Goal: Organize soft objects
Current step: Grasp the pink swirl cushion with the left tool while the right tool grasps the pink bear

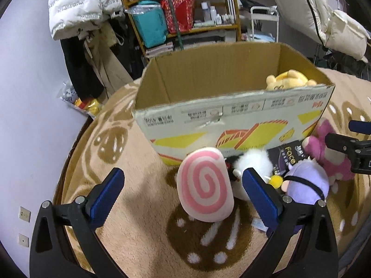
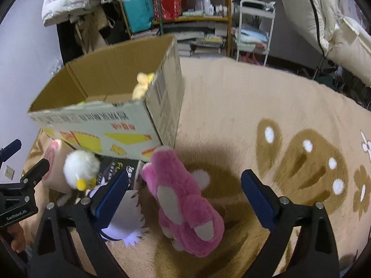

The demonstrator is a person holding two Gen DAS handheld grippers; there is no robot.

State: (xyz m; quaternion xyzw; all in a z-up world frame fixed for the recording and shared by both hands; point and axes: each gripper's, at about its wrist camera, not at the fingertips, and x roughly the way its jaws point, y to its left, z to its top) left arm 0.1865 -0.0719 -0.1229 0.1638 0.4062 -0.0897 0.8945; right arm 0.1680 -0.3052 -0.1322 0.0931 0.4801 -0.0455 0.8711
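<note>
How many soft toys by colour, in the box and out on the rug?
Pink: 2, the pink swirl cushion and the pink plush, on the rug
White: 1, the white fluffy plush, on the rug
Purple: 1, the purple plush, on the rug
Yellow: 1, the yellow plush, in the cardboard box
Total: 5

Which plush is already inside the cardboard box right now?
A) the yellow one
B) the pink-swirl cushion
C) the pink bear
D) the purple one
A: the yellow plush shows above the rim inside the cardboard box, while the pink bear, the pink-swirl cushion and the purple plush all lie on the blanket in front of the box.
</note>
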